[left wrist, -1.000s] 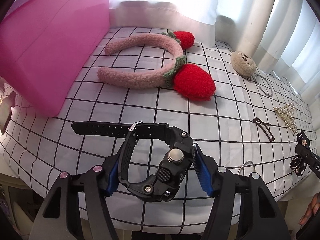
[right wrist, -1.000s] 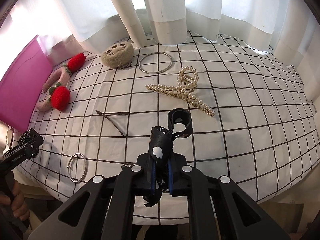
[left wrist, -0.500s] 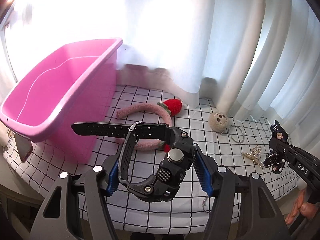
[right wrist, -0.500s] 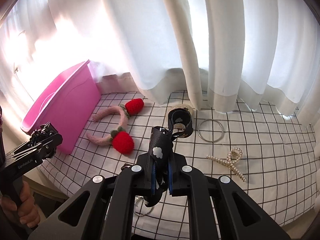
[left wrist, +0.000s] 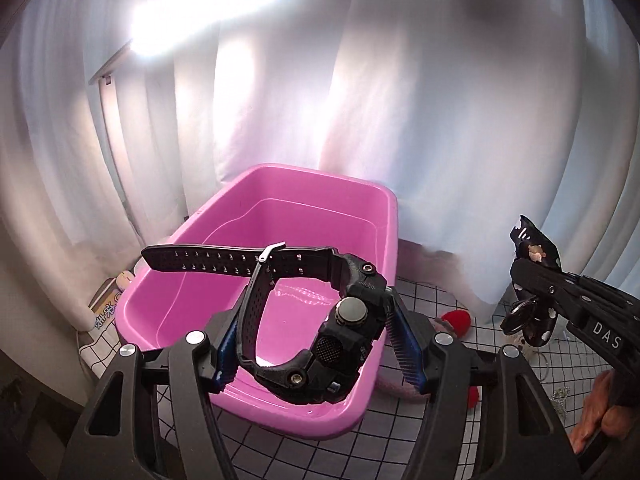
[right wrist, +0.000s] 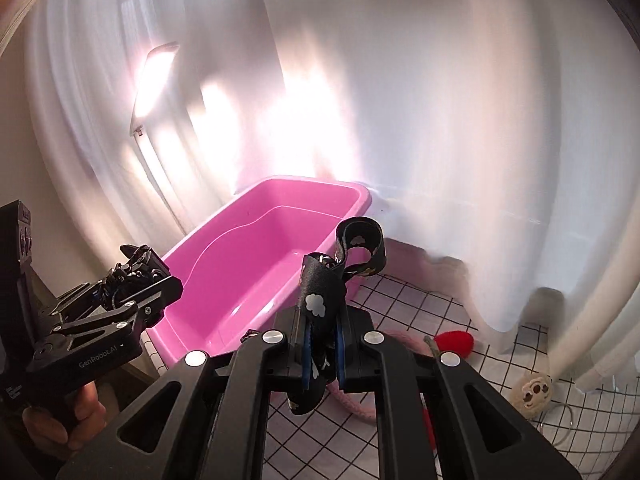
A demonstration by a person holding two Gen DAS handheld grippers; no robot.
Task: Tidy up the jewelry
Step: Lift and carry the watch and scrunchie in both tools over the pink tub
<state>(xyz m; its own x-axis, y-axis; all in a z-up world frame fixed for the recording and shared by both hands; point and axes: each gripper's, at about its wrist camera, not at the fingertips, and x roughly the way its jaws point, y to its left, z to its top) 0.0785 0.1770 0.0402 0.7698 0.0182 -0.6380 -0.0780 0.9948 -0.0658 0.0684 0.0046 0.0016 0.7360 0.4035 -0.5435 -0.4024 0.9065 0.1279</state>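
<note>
Holding two items above the table (left wrist: 400,440), we keep both tools near the pink tub (left wrist: 372,380). Our left tool (left wrist: 316,344) grasps the black wristwatch (left wrist: 344,332) by its case, blue pads pressed against both sides; the strap (left wrist: 208,258) sticks out to the left, and the watch hangs in front of the tub's open interior. Our right tool (right wrist: 320,354) is clenched on the black ribbon with white cloud print (right wrist: 320,292), whose curled loop (right wrist: 360,240) rises beyond the fingertips, just beside the tub's near right corner. In the left wrist view the right tool (left wrist: 532,300) appears at the right edge, with a hand (left wrist: 600,412) on its grip.

The tub sits at the left end of the grid-patterned cloth, close to the white curtain (right wrist: 440,120). To its right lie the pink fuzzy headband with red strawberries (right wrist: 454,340). Farther right rest a round beige plush piece (right wrist: 530,394) and a thin metal ring (right wrist: 560,420).
</note>
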